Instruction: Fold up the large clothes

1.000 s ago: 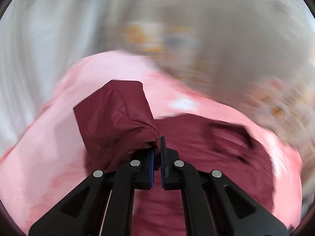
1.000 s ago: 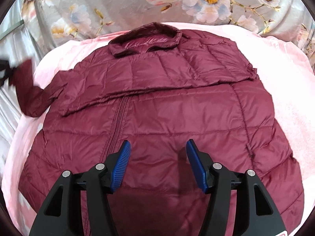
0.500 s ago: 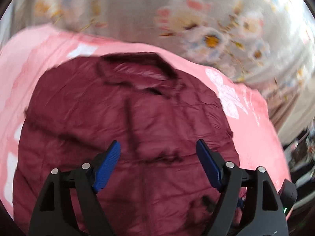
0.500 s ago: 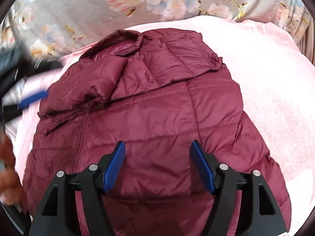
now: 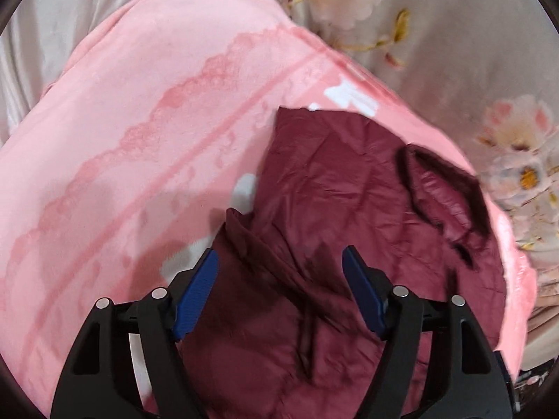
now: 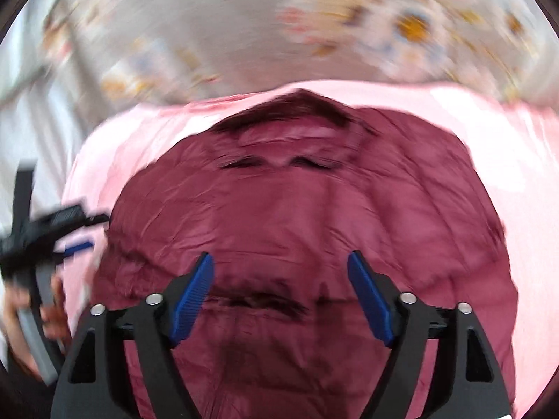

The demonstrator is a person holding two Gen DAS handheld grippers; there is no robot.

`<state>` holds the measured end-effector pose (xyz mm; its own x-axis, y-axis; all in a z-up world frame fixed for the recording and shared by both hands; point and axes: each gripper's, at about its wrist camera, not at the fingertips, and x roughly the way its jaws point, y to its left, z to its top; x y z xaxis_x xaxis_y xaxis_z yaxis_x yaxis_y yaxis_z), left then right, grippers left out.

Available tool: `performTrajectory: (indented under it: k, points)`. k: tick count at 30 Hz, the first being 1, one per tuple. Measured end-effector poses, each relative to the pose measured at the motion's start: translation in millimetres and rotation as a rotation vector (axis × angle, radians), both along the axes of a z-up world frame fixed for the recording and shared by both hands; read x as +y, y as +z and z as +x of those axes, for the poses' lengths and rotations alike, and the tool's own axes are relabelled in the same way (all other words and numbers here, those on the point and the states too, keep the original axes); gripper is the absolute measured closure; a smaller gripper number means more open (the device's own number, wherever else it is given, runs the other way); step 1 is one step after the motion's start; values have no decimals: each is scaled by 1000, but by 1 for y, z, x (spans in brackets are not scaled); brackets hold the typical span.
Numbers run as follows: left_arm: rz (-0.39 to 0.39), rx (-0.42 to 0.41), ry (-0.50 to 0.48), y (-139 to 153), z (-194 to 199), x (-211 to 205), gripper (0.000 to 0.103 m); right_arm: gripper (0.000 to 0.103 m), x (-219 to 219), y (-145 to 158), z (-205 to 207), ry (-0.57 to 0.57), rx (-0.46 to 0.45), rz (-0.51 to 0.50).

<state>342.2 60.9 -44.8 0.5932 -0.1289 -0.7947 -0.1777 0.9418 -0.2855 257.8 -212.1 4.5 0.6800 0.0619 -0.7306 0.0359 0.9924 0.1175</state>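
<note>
A dark red quilted jacket [image 5: 349, 209] lies on a pink blanket [image 5: 139, 139], its collar [image 5: 443, 188] at the far right and both sleeves folded in over the body. My left gripper [image 5: 279, 253] hovers over the jacket's left edge, a folded ridge of cloth below it; its jaws are closing with nothing pressed between the pads. In the blurred right wrist view the jacket [image 6: 297, 209] fills the middle, collar [image 6: 297, 129] at the far end. My right gripper [image 6: 280, 256] hangs above the jacket's lower body, jaws opening and empty.
A grey floral sheet [image 5: 454, 52] lies beyond the pink blanket [image 6: 506, 174]. At the left edge of the right wrist view a hand [image 6: 21, 314] holds the left gripper [image 6: 70, 223] beside the jacket. White cloth shows at the far left.
The left gripper let go of the sleeve, opened wide and dropped to the jacket's left edge. The sleeve now lies folded over the body. The right gripper spread wider and swung sideways.
</note>
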Motion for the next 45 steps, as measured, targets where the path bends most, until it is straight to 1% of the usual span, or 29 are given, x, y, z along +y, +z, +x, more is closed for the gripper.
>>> performTrajectory:
  k: [2, 3, 5, 6, 7, 8, 9, 10, 12, 16, 17, 19, 21, 22, 23, 24, 25, 26, 27, 28, 29, 31, 32, 34, 35, 36, 38, 41, 45]
  points:
    - [30, 38, -4, -16, 8, -3, 38, 28, 5, -11, 11, 1, 30, -98]
    - [38, 51, -3, -22, 9, -4, 38, 31, -3, -16, 15, -37, 39, -145]
    - [69, 34, -2, -27, 7, -7, 37, 31, -34, -14, 10, -186, 21, -174]
    - [83, 29, -5, -27, 6, -8, 37, 31, -52, -12, 4, -258, 17, -170]
    - [87, 24, -10, -28, 6, -8, 36, 31, -86, -9, -6, -389, 17, -141]
    - [88, 22, -10, -29, 6, -7, 36, 30, -104, -8, -13, -460, 17, -112]
    - [89, 22, -11, -29, 6, -7, 36, 28, -128, -6, -25, -539, 12, -47]
    - [88, 24, -10, -28, 6, -6, 36, 27, -146, -4, -36, -574, -1, 35]
    - [59, 35, -2, -25, 5, -4, 37, 27, -162, 0, -47, -566, -8, 140]
    - [-160, 21, -9, -9, -4, 5, 38, 27, -161, -1, -43, -472, 7, 240]
    - [-192, 21, -17, -7, -4, 5, 38, 27, -160, -6, -37, -451, 21, 278]
    - [-231, 37, -44, -6, 1, 2, 38, 27, -156, -15, -27, -421, 50, 328]
    - [-228, 64, -31, -13, 8, 1, 38, 27, -147, -24, -14, -392, 83, 334]
    - [-231, 82, -7, -19, 12, 4, 43, 29, -141, -29, -9, -376, 106, 324]
    - [-248, 98, 15, -25, 14, 8, 50, 32, -135, -32, -3, -355, 119, 315]
    - [-263, 108, 29, -29, 16, 11, 54, 47, -131, -34, 2, -333, 129, 307]
    - [-267, 111, 47, -31, 17, 14, 64, 76, -125, -32, 8, -304, 138, 289]
    - [-264, 111, 57, -31, 16, 17, 72, 92, -124, -27, 9, -293, 129, 277]
    - [-264, 109, 57, -30, 17, 18, 76, 100, -127, -13, 8, -286, 75, 292]
    - [-262, 104, 53, -28, 18, 19, 91, 100, -129, 0, 4, -283, 23, 306]
    - [-254, 97, 45, -26, 17, 19, 97, 101, -131, 16, -1, -276, -33, 305]
    - [-230, 82, 24, -22, 17, 17, 99, 101, -130, 44, -9, -262, -126, 263]
    - [-221, 75, 8, -21, 15, 13, 100, 101, -127, 48, -11, -260, -133, 222]
    - [-170, 62, -3, -21, 13, 5, 101, 101, -122, 30, -4, -267, -67, 118]
    - [-130, 52, -8, -21, 12, 0, 101, 101, -122, 13, 0, -278, -20, 98]
    - [-103, 52, -12, -24, 11, -4, 101, 101, -125, -5, 2, -290, 30, 105]
    - [-88, 62, -14, -32, 12, -6, 101, 101, -131, -29, 1, -311, 77, 144]
    - [-62, 50, -28, -35, 11, -7, 101, 101, -137, -46, -1, -325, 103, 186]
    - [4, 29, -44, -36, 10, -14, 101, 101, -131, -52, 1, -322, 106, 151]
